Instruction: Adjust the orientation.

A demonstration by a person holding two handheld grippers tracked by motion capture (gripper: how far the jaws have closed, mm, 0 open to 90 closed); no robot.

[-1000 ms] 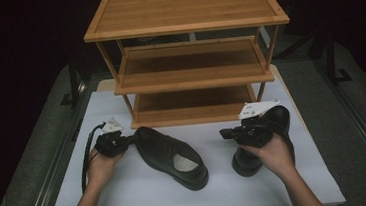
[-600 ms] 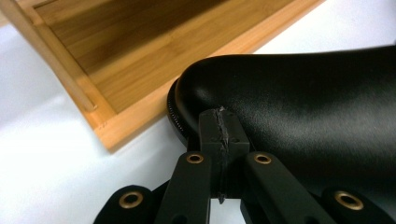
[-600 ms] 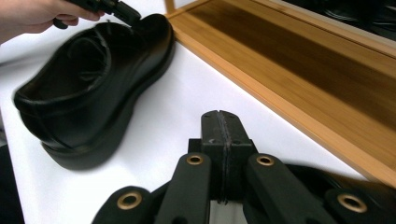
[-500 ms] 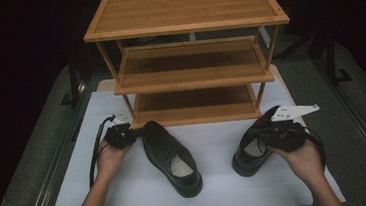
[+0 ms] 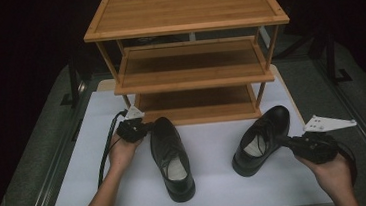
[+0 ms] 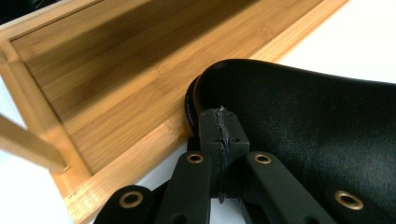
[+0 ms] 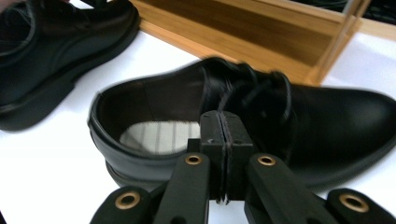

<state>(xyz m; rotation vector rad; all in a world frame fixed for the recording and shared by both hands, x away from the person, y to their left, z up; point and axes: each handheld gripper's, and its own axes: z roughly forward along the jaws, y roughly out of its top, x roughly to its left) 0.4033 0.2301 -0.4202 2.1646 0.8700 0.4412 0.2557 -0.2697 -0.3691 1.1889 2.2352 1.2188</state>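
Two black lace-up shoes lie on the white table top (image 5: 209, 136) in front of a three-shelf wooden rack (image 5: 191, 72). The left shoe (image 5: 171, 159) points its toe at the rack's bottom shelf (image 6: 116, 84). My left gripper (image 5: 148, 128) is shut, its tips pressed against that shoe's toe (image 6: 303, 121) by the sole. The right shoe (image 5: 262, 138) lies tilted, toe toward the rack. My right gripper (image 5: 281, 142) is shut, its tips at the side of this shoe's opening (image 7: 154, 107), nothing between the jaws.
The rack's posts (image 5: 265, 88) stand close behind both shoes. Dark rails (image 5: 363, 117) run along both sides of the table. In the right gripper view the left shoe (image 7: 56, 51) lies at the upper left.
The left shoe has swung from slanted to nearly straight, toe toward the rack, with my left gripper against it. My right hand has moved right and nearer; the right shoe has shifted right.
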